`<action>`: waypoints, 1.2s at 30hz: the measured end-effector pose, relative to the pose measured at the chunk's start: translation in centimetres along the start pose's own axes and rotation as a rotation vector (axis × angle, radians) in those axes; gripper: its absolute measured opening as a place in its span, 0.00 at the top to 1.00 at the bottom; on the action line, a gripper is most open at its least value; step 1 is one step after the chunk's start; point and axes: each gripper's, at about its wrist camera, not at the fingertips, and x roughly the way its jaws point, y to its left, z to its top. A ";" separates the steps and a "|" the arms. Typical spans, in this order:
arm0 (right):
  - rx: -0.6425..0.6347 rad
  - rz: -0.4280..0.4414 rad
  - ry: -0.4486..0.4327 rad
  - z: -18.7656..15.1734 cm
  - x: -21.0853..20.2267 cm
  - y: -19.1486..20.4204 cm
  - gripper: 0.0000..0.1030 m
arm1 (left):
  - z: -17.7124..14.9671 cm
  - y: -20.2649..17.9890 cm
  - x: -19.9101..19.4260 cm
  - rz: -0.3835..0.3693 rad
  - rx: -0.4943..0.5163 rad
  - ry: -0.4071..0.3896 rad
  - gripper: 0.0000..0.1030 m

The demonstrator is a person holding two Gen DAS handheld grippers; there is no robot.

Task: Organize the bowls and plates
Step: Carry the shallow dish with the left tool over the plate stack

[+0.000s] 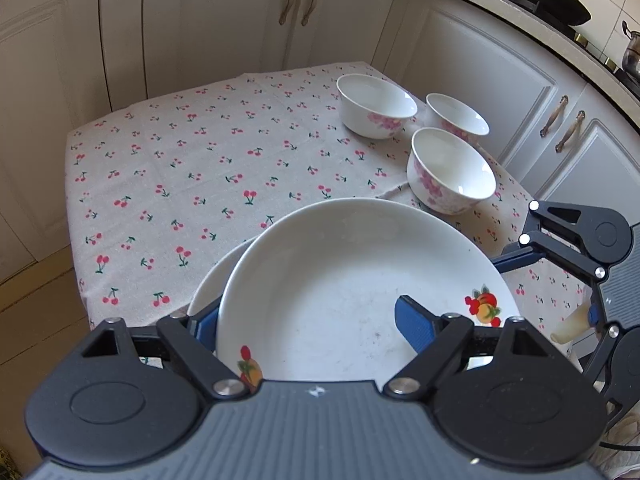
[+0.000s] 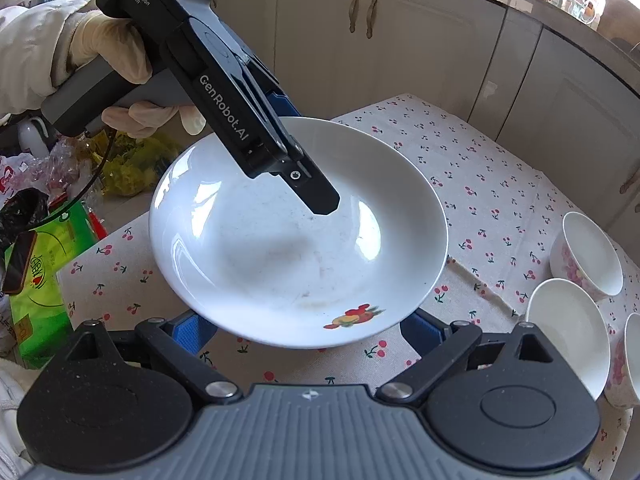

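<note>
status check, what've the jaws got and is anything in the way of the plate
Left gripper clamped on white plate rim, lifted over second plate. Right gripper jaws wide under the plate's edge, grip unclear. Three bowls off to the side, clear.

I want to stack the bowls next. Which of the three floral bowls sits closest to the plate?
The front bowl, the one nearest the left-wrist camera. Its base sits just beyond the plate's far rim, while the other two bowls stand farther back towards the cabinets.

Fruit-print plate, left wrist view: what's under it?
Under the fruit-print plate, a second white plate's rim peeks out at its left, over the cherry tablecloth. The rest of that plate, and whether they touch, is covered.
</note>
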 end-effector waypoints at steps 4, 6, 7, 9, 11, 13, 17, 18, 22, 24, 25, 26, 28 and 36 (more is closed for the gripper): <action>0.014 -0.006 0.009 -0.5 0.1 0.1 0.04 | -0.1 0.0 0.5 -0.011 -0.001 0.006 0.17; 0.017 -0.014 0.016 -0.6 0.3 0.2 0.04 | -0.2 0.1 0.8 -0.012 -0.002 0.011 0.17; 0.019 -0.018 0.019 -0.6 0.3 0.3 0.04 | -0.2 0.1 0.9 -0.013 -0.002 0.013 0.17; 0.026 -0.020 0.022 -0.7 0.4 0.4 0.04 | -0.3 0.2 1.1 -0.015 -0.003 0.016 0.17; 0.034 -0.022 0.025 -0.7 0.4 0.5 0.04 | -0.4 0.3 1.2 -0.015 -0.004 0.020 0.17; 0.033 -0.031 0.026 -0.7 0.2 0.8 0.04 | -0.5 0.5 1.4 -0.018 -0.006 0.024 0.17; 0.039 -0.034 0.029 -0.5 0.3 0.9 0.04 | -0.5 0.7 1.5 -0.023 -0.010 0.027 0.17; 0.039 -0.035 0.031 -0.5 0.3 0.9 0.04 | -0.5 0.7 1.6 -0.023 -0.010 0.029 0.17; 0.049 -0.032 0.033 -0.4 0.4 1.1 0.04 | -0.6 1.0 1.9 -0.021 -0.016 0.040 0.17; 0.056 -0.024 0.031 -0.4 0.4 1.1 0.04 | -0.7 1.1 2.0 -0.020 -0.019 0.044 0.17; 0.059 -0.022 0.030 -0.4 0.4 1.1 0.04 | -0.7 1.2 2.0 -0.020 -0.021 0.047 0.17; 0.063 -0.020 0.029 -0.4 0.4 1.1 0.04 | -0.8 1.2 2.1 -0.019 -0.023 0.050 0.17; 0.070 -0.016 0.027 -0.4 0.4 1.1 0.04 | -0.8 1.3 2.2 -0.016 -0.022 0.056 0.17; 0.096 -0.004 0.024 -0.4 0.4 1.2 0.04 | -0.5 1.0 2.4 0.007 0.004 0.077 0.17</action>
